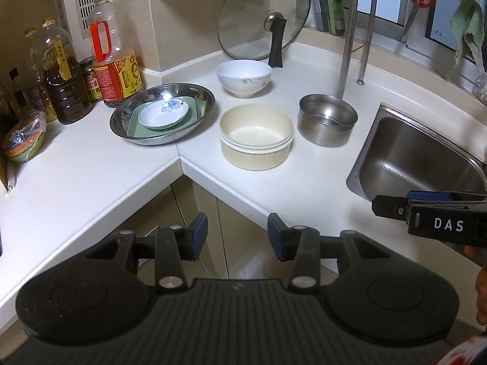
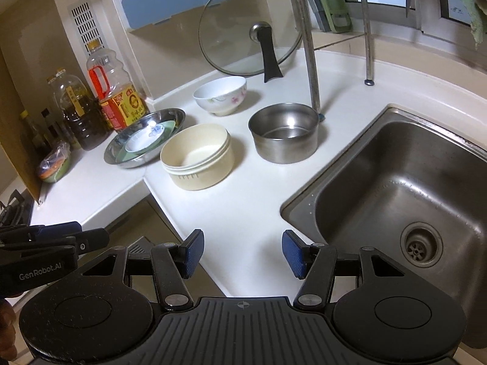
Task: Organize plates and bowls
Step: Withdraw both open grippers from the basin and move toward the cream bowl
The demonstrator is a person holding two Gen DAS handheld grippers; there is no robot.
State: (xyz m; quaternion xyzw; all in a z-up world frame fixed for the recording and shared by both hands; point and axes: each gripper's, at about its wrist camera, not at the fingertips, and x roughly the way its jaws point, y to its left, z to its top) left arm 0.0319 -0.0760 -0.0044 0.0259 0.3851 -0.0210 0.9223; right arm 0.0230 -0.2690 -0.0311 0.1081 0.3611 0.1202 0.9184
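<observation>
On the white corner counter a wide steel plate [image 1: 162, 115] [image 2: 144, 138] holds a green square dish [image 1: 134, 127] with a small white saucer [image 1: 163, 115] [image 2: 143, 140] on top. A cream round bowl [image 1: 256, 137] [image 2: 197, 156] stands in the middle, a white flowered bowl [image 1: 243, 78] [image 2: 220, 95] behind it, and a steel bowl [image 1: 327, 119] [image 2: 283, 132] to its right. My left gripper [image 1: 237, 235] hangs open and empty off the counter's front edge. My right gripper [image 2: 243, 252] is open and empty too, over the counter edge beside the sink.
A steel sink [image 1: 417, 158] [image 2: 404, 191] lies at the right. A glass lid [image 1: 263, 15] [image 2: 251, 29] leans on the back wall. Oil bottles [image 1: 112, 51] [image 2: 112, 91] crowd the left. Rack poles [image 1: 350, 33] [image 2: 307, 39] rise behind the steel bowl. A wrapped bowl [image 1: 24, 140] sits far left.
</observation>
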